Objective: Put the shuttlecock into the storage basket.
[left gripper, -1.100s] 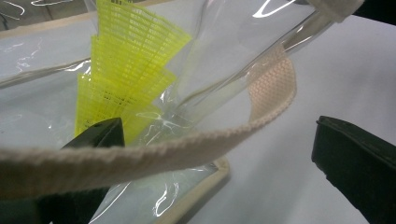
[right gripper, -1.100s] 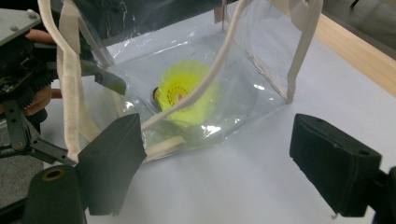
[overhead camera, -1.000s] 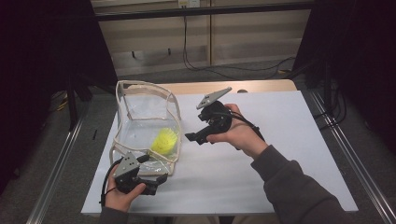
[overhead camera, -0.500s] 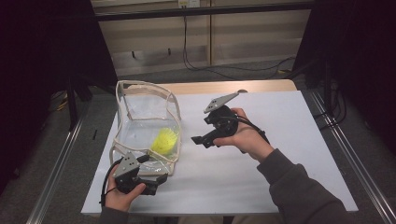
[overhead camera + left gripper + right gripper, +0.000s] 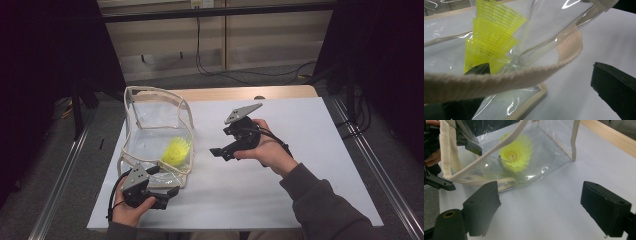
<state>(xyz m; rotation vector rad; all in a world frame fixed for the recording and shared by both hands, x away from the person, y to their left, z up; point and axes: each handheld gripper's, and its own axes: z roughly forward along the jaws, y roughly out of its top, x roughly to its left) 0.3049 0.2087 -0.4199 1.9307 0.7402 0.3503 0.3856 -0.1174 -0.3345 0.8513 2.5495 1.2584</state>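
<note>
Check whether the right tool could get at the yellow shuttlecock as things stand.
Probably not directly: the right tool, jaws open, faces the clear bag from the side, and the bag's wall stands between it and the yellow shuttlecock. It would have to go in through the top opening.

So there's a clear plastic bag (image 5: 156, 131) with cream webbing trim and a strap, sitting open-topped on the left part of the white surface (image 5: 310, 150), walls a bit saggy. Inside, at its near right corner, a neon yellow shuttlecock (image 5: 176, 151) lies on its side, mesh skirt fanned out.
</note>
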